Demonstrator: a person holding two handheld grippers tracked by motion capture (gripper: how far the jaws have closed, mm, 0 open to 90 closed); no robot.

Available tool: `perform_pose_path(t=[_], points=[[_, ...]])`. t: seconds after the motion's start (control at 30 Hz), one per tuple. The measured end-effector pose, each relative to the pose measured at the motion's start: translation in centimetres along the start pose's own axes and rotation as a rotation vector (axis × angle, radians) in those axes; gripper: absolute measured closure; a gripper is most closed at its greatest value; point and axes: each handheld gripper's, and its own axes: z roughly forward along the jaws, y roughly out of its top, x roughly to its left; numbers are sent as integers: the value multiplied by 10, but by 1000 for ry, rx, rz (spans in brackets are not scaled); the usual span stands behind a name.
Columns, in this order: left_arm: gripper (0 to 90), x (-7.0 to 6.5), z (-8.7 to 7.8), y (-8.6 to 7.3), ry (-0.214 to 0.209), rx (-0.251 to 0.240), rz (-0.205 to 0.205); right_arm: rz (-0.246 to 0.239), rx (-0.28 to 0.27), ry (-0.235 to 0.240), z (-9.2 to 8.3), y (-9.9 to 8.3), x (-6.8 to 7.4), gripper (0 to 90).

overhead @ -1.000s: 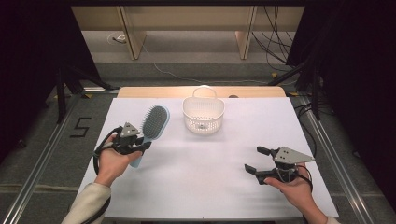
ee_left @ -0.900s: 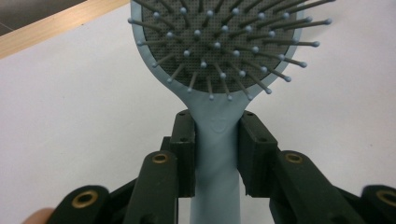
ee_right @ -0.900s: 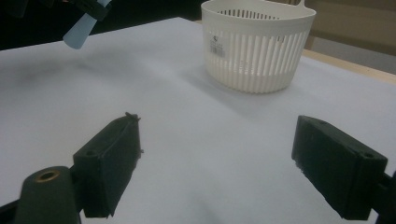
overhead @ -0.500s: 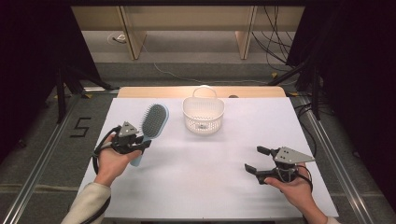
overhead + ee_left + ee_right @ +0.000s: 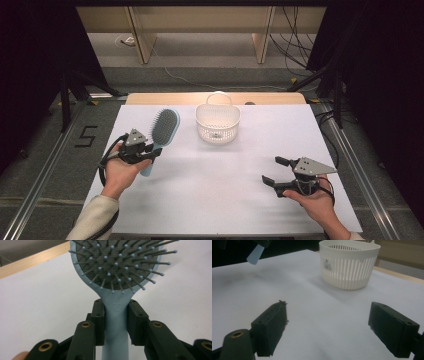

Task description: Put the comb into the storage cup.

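Hairbrush handle clamped in left gripper, forearm angled inward; right gripper wide, level.

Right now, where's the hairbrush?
In the high view the blue hairbrush is at the table's left, its handle clamped in the left gripper, its head pointing away from the person, left of the white basket.

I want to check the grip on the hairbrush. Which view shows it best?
The left gripper view: the left gripper clamps the hairbrush at its neck, bristles facing the camera. The high view shows it small; the right gripper view catches just its handle tip.
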Motion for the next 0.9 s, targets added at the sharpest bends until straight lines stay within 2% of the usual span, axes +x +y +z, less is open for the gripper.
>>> perform_pose_path(t=[0.9], points=[[700, -2, 0, 9, 7, -33, -3, 8, 1, -3, 0, -1, -1, 164]])
